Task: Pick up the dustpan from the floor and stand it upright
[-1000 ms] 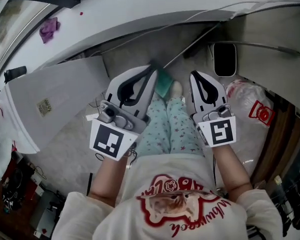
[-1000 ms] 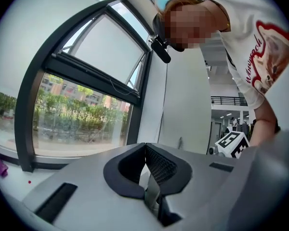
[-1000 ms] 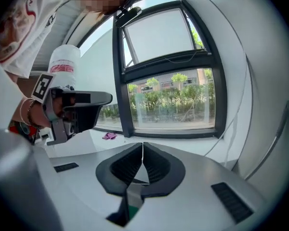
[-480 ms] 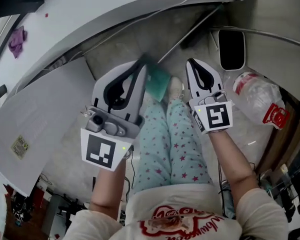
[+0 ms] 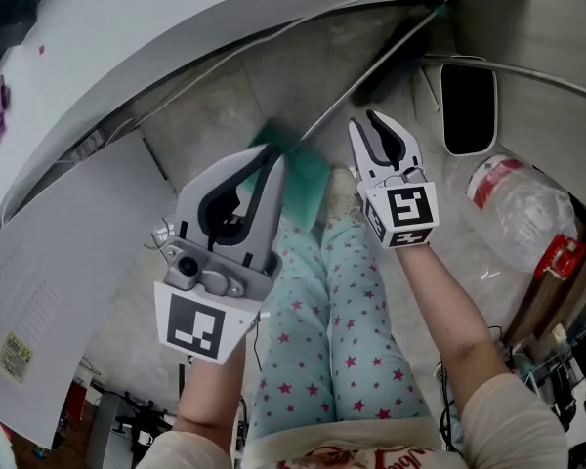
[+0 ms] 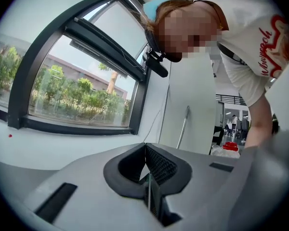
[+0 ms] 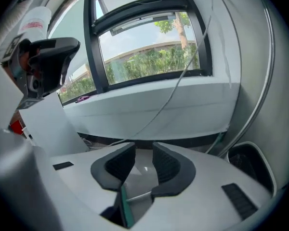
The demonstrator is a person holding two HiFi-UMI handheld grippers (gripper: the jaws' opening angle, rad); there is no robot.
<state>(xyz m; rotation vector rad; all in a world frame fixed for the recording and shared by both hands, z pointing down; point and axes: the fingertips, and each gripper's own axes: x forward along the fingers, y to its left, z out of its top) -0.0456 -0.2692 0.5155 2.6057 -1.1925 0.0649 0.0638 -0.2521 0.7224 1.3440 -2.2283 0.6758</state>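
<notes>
Jaws on my right gripper point(image 5: 367, 125) are opening, empty, angled toward the green dustpan point(image 5: 308, 176) on the floor point(image 5: 264, 96) to take it; left gripper point(image 5: 272, 159) closed

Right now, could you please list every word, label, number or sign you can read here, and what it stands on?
Nothing reads clearly enough to quote.
Red script on the white shirt: sideways, cut off, illegible.
Sticker on the white panel: too small.
Red label on the clear plastic bag: blurred.
Square markers: coded patterns, no words.
</notes>
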